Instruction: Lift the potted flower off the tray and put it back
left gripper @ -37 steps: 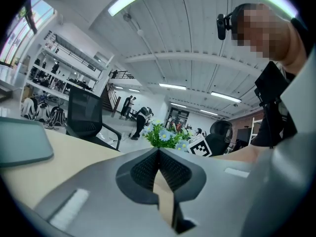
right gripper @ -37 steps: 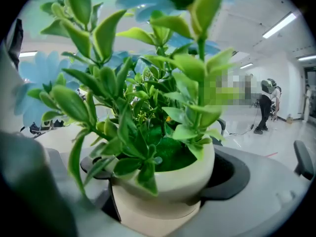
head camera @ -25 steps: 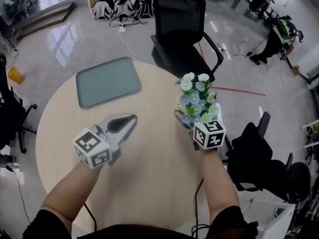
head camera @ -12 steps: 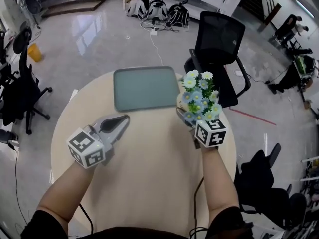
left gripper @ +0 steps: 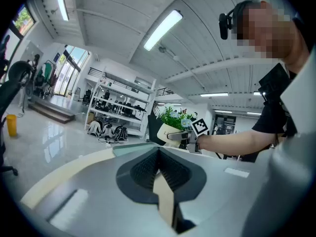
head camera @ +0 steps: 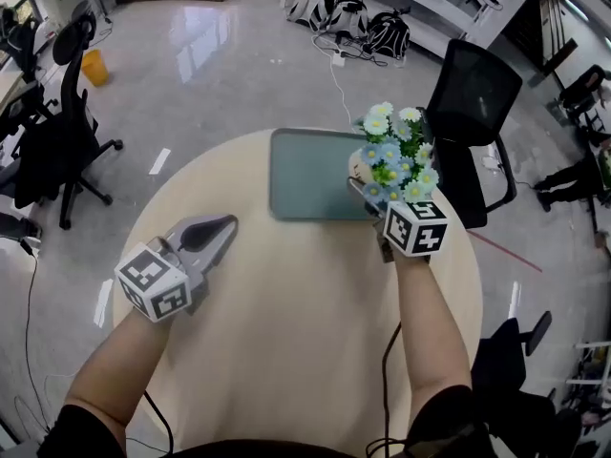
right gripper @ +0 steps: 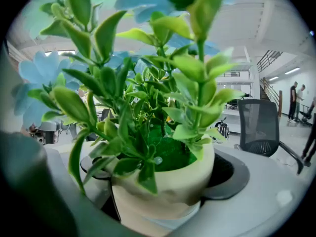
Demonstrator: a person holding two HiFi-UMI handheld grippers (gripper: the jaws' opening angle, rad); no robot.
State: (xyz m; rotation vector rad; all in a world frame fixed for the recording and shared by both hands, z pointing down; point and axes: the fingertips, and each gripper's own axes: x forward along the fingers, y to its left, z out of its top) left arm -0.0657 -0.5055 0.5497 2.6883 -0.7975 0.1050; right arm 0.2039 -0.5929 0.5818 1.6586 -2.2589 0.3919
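Note:
The potted flower (head camera: 393,156), blue and white blooms in a cream pot (right gripper: 165,184), is held up in my right gripper (head camera: 370,187). Its jaws are shut on the pot's two sides, and leaves fill the right gripper view. The pot hangs over the right edge of the grey-green tray (head camera: 307,175); whether it touches the tray I cannot tell. My left gripper (head camera: 226,224) is shut on nothing, low over the table to the left of the tray. From the left gripper (left gripper: 159,157) view, the flower (left gripper: 174,117) shows far off past the tray (left gripper: 129,149).
The round beige table (head camera: 286,342) carries only the tray. A black office chair (head camera: 479,98) stands just beyond the table's far right edge, and another chair (head camera: 59,136) stands on the floor at the left. Bags (head camera: 351,15) lie by the far shelves.
My right gripper has carried the flower left and forward, from beside the tray to over its right edge. The left gripper has stayed shut and low over the table.

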